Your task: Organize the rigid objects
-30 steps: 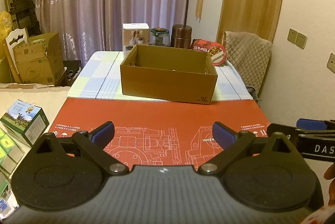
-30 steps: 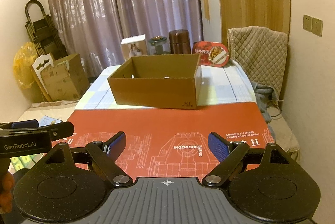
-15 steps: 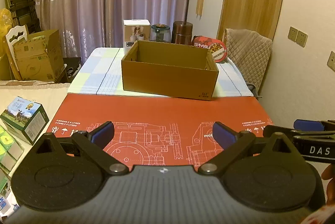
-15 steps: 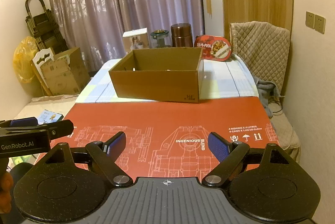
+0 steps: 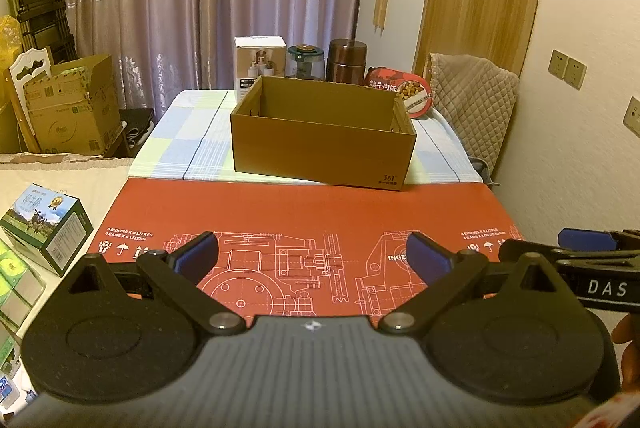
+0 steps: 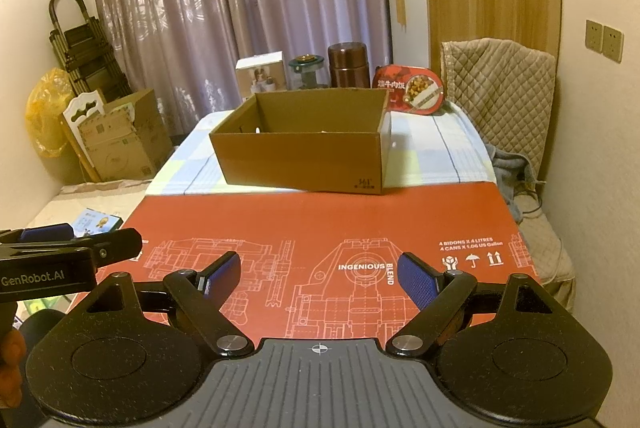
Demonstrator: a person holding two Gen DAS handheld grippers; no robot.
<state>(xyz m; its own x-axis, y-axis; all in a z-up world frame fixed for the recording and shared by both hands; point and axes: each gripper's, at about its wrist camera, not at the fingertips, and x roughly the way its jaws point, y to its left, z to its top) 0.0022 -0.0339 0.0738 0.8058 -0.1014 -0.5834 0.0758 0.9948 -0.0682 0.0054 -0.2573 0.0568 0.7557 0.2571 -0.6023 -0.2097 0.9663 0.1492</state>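
Note:
An open brown cardboard box stands on the checked cloth beyond a red printed sheet. Behind it stand a white carton, a glass jar, a brown canister and a red food tray. My left gripper is open and empty over the near edge of the red sheet. My right gripper is open and empty beside it, to the right. Each gripper shows at the edge of the other's view.
A milk carton box and green packs lie on the left. Cardboard boxes and a folded trolley stand at the far left. A quilted chair is at the right by the wall. Curtains hang behind.
Both grippers have drawn back and risen slightly, so the box sits farther away and more of the red sheet shows. Both stay open.

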